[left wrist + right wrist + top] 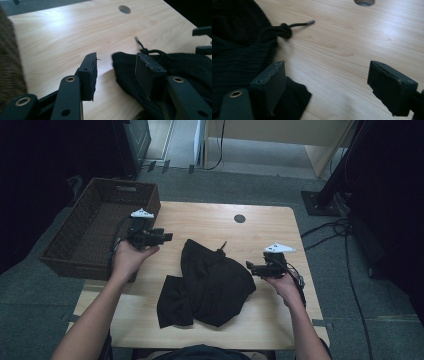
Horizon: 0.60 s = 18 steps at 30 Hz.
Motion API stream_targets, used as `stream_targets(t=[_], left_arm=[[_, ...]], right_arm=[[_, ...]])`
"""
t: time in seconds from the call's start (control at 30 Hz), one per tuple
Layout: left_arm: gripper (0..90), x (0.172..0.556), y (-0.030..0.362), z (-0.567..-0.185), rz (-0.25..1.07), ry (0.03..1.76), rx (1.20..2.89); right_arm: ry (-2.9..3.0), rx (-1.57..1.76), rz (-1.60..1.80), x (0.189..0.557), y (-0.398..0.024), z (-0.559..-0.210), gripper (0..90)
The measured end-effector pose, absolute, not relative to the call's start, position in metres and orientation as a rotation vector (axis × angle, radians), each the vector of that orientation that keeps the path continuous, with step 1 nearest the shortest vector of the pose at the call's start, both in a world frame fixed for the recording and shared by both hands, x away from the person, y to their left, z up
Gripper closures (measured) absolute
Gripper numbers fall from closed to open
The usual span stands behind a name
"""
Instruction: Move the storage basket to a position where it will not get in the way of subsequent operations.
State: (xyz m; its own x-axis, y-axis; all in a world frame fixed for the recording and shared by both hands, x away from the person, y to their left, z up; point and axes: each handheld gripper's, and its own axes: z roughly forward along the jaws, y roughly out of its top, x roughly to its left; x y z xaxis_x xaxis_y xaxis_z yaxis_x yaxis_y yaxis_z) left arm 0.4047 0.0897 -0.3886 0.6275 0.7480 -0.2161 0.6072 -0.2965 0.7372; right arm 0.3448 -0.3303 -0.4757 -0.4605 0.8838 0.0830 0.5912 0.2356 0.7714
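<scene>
Brown wicker basket off table's left edge; light wood table (round cable hole near far edge)

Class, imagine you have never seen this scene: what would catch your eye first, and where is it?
First, the crumpled black garment in the middle of the pale wooden table, its knotted drawstring trailing toward the far edge. Next, the two handheld grippers flanking it, the left gripper and the right gripper, both open and holding nothing. A dark wicker basket stands at the table's left edge.
</scene>
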Motion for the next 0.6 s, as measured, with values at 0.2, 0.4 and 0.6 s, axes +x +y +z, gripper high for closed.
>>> stream_targets(t=[0.2,0.4,0.6], left_arm=[[50.0,0.394,0.075,-0.403,0.14,1.035,2.017],[49.2,0.38,0.058,-0.42,0.101,0.991,2.055],[48.8,0.363,0.045,-0.434,0.09,0.927,2.093]], right_arm=[[2.172,1.28,1.061,0.332,-0.315,-0.464,19.7],[2.168,1.28,1.115,0.323,-0.314,-0.446,20.3],[2.218,1.235,1.157,0.313,-0.295,-0.436,19.4]])
